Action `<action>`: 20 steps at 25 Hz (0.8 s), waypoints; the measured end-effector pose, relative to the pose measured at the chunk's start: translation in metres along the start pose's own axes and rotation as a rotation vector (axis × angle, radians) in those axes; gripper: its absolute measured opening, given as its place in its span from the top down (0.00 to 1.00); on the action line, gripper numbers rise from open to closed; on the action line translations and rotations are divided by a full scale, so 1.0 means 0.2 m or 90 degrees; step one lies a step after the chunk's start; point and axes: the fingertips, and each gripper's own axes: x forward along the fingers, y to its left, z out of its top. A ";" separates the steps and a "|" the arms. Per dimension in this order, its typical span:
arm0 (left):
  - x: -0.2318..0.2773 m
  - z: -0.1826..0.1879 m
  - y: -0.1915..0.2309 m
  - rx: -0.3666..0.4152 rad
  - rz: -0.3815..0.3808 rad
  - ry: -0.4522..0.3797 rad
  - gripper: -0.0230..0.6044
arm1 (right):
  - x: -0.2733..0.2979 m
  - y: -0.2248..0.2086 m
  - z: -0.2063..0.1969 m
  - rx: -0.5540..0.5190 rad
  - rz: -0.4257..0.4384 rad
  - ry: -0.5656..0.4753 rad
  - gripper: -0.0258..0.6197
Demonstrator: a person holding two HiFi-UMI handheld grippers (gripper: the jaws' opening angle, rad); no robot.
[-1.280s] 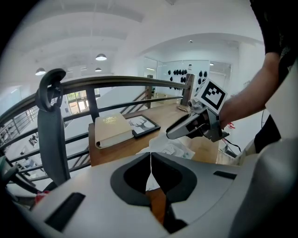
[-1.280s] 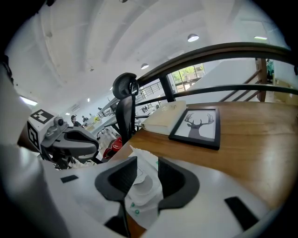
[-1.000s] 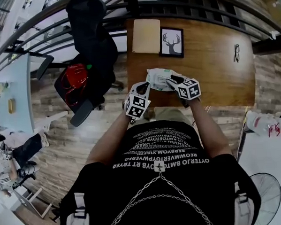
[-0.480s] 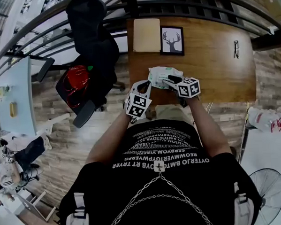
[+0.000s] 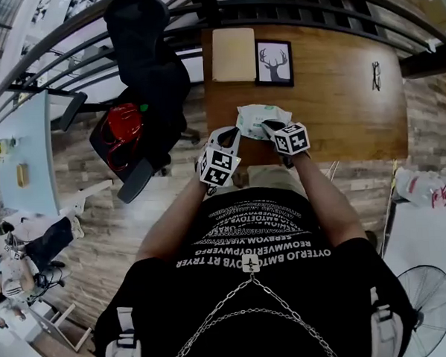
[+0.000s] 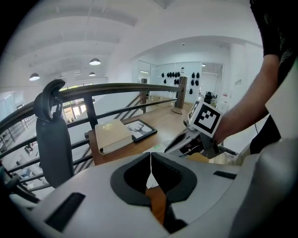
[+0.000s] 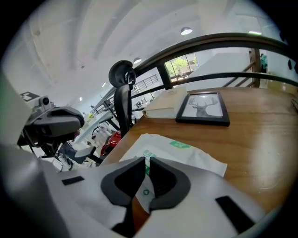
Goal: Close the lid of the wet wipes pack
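A brown wooden desk point(image 5: 345, 93) stands by a dark railing on a bright mezzanine. The soft white plastic wet wipes pack with green print point(image 7: 186, 155) lies flat near the desk's front edge. It looks light, yielding and slick, and likely to slide, so pressing down on its top should work better than pinching. The right gripper point(image 7: 148, 163) hangs over it, jaws closing with nothing visible between them. The left gripper point(image 6: 150, 162), beside the pack, is closed and empty.

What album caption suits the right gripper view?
Right gripper, jaws closing with nothing seen between them, above the wet wipes pack on a wooden table.
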 end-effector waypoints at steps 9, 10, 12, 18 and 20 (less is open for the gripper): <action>-0.08 0.08 0.03 0.010 0.008 -0.023 0.92 | 0.06 -0.01 -0.03 -0.129 -0.076 0.070 0.94; -0.10 0.08 0.03 0.009 0.009 -0.027 0.92 | 0.07 -0.01 -0.04 -0.154 -0.083 0.077 0.94; -0.13 0.09 0.03 0.008 0.011 -0.032 0.92 | 0.07 -0.01 -0.04 -0.162 -0.089 0.081 0.93; -0.26 0.15 0.07 0.020 0.017 -0.064 0.92 | -0.05 0.10 0.01 -0.119 -0.090 0.023 0.94; -0.32 0.19 0.08 0.027 0.023 -0.082 0.92 | -0.13 0.19 0.05 -0.119 -0.092 -0.024 0.94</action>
